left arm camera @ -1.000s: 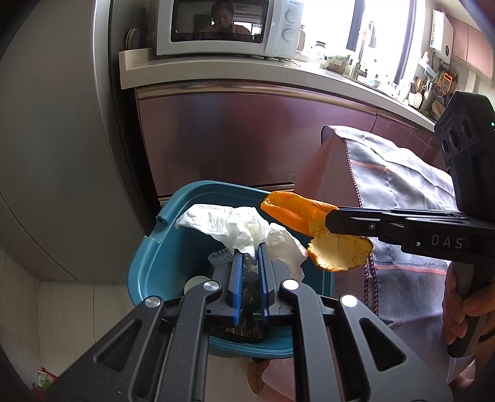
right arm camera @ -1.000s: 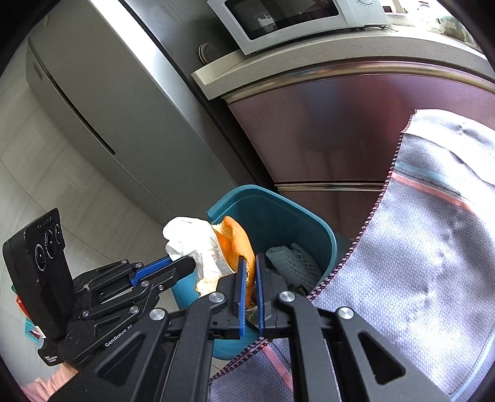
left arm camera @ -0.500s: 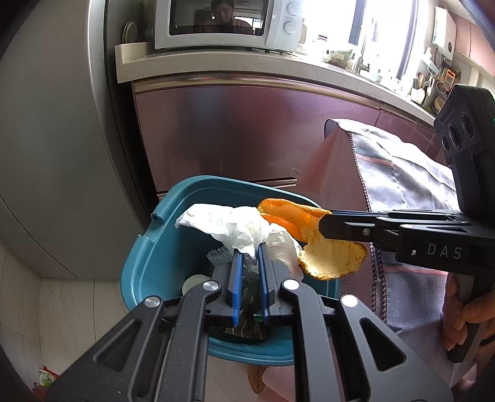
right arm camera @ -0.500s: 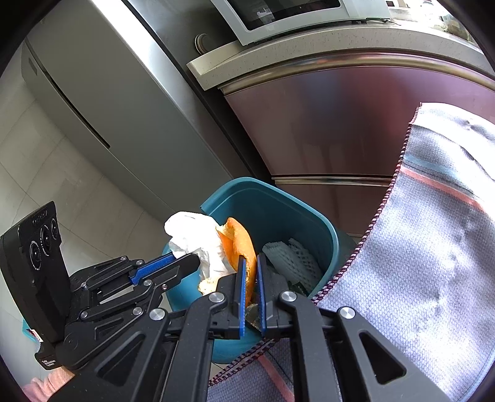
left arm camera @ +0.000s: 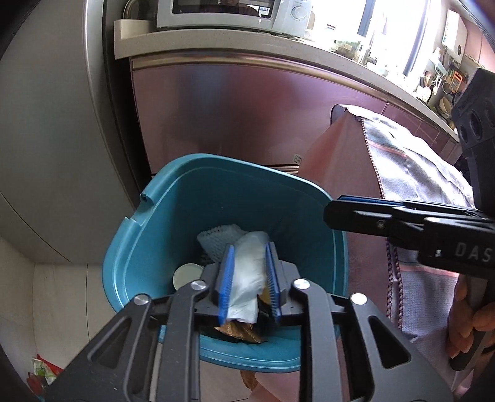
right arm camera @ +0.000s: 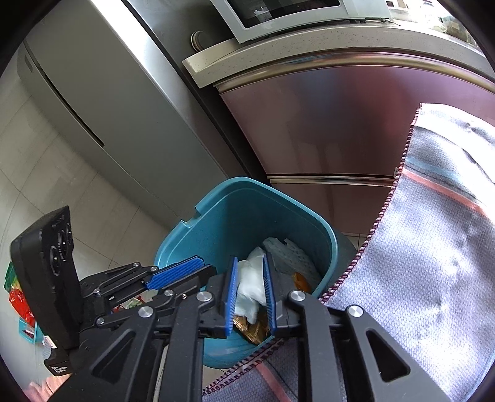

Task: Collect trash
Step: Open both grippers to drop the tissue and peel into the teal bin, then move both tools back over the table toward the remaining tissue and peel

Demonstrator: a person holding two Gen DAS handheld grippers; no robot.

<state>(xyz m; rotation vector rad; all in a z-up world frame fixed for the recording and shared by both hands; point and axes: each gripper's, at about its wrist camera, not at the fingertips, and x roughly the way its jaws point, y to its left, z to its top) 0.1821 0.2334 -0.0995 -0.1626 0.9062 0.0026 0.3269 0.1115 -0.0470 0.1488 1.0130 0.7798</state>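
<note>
both grippers are held over a teal bin (left arm camera: 148, 247) that stands on the floor in front of a maroon cabinet (left arm camera: 232, 114), beside a steel fridge (left arm camera: 55, 130).

the left gripper (left arm camera: 249, 278) is seen with its jaws parted and nothing clamped between the blue pads (left arm camera: 225, 284); the white tissue (left arm camera: 249, 278) seen in the gap lies down inside the bin. in the right wrist view the same gripper (right arm camera: 182, 273) is seen at the bin's left rim, one blue pad facing up.

the right gripper (right arm camera: 250, 297) is likewise held with jaws apart and empty, over the near rim of the bin (right arm camera: 216, 216). from the left wrist view its fingers (left arm camera: 365, 213) are seen side-on, reaching over the bin's right rim; the gap between them cannot be judged from there. it is held by a hand (left arm camera: 473, 312) at the right edge.

the trash is found in the bin: the tissue (right arm camera: 250, 287) on top, white foam netting (left arm camera: 218, 238) behind it, a pale round lid (left arm camera: 187, 275) at the left, and an orange-brown piece (right arm camera: 250, 327) low at the near side. another orange bit (right arm camera: 301, 280) is seen beside the netting (right arm camera: 290, 256).

a grey cloth (right arm camera: 427, 247) with pink stripes is draped to the right of the bin. a microwave (left arm camera: 229, 12) is set on the counter (left arm camera: 278, 40) above the cabinet. coloured wrappers (right arm camera: 18, 297) lie on the floor to the left.
</note>
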